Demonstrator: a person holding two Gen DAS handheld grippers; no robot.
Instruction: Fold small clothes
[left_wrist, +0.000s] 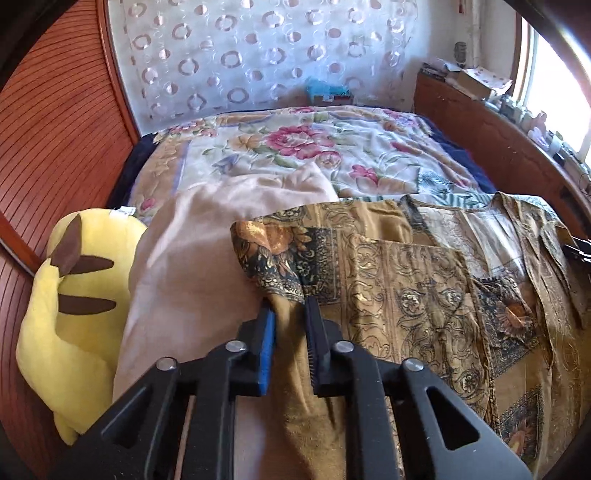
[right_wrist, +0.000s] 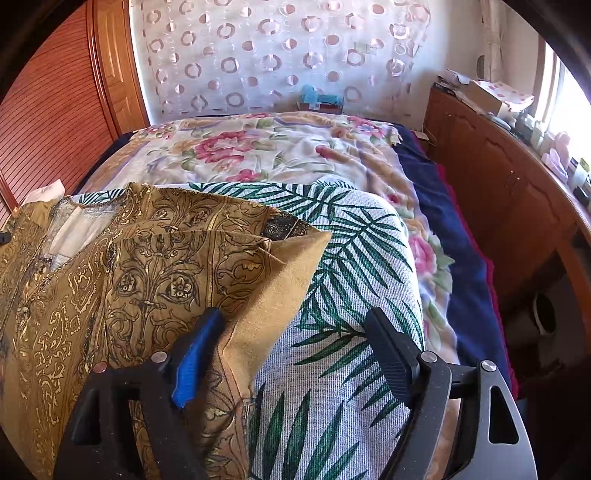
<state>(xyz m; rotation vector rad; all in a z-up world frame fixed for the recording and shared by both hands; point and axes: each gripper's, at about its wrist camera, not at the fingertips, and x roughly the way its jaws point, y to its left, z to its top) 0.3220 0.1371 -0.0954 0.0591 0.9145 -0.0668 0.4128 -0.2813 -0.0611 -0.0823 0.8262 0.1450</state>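
1. A bed fills the room ahead of me, spread with a pale floral blanket. A white curtain with ring patterns hangs behind it, and wooden cabinets run along the right wall.
2. Nearer me lies a white cloth printed with green palm leaves, and to its left a plain beige blanket.
3. A yellow plush toy with brown stripes sits at the far left edge.
4. The task's thing, a small gold patterned shirt, lies spread flat across the beige blanket and the palm cloth, collar away from me.
5. My right hand-held gripper stands wide apart and holds nothing. Its blue-padded finger rests just over the shirt's right edge, the other over the palm cloth.
6. My left hand-held gripper is clamped tight on a pinch of the shirt's left edge, just below the sleeve.
7. To fold well, I judge I should grip the right edge at a matching height. Then I would lift both sides evenly and keep the fabric taut, so the sleeve turns inward without dragging the cloths beneath.
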